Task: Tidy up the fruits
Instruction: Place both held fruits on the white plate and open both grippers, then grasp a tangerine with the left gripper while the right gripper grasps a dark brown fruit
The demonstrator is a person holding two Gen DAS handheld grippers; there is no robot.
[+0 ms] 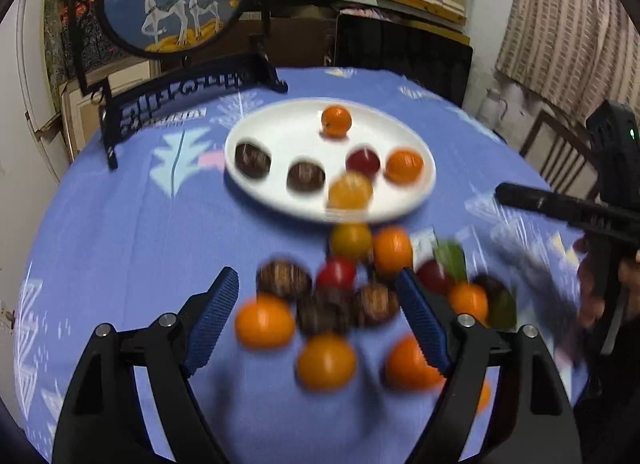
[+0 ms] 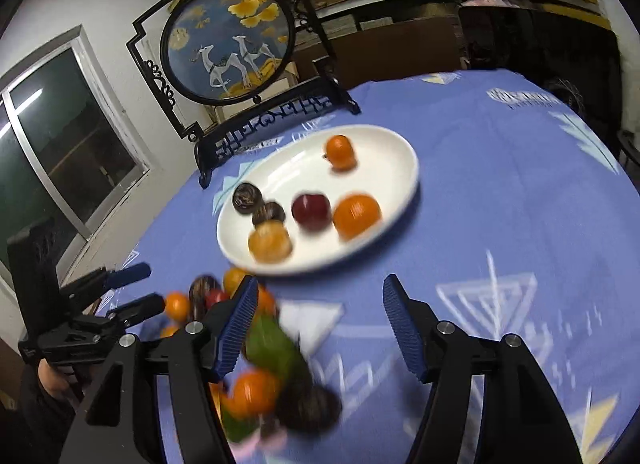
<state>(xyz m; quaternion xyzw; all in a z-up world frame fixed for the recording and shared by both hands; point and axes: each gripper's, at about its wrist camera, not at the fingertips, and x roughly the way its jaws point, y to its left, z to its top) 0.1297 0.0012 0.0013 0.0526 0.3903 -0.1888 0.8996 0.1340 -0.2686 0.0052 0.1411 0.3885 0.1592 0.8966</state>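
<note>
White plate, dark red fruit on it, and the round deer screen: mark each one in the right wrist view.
White plate (image 2: 384, 144): right wrist view, bare far part of the dish.
Dark red fruit (image 2: 311, 211): right wrist view, middle of its skin.
Round deer screen (image 2: 228, 44): right wrist view, centre of the painted panel.

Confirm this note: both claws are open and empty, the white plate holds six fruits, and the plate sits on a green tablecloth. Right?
One error: the tablecloth is blue with pale patterns, not green, as the left wrist view shows. The rest stands: the left claw and right claw are open and empty, and the white plate holds six fruits.
</note>
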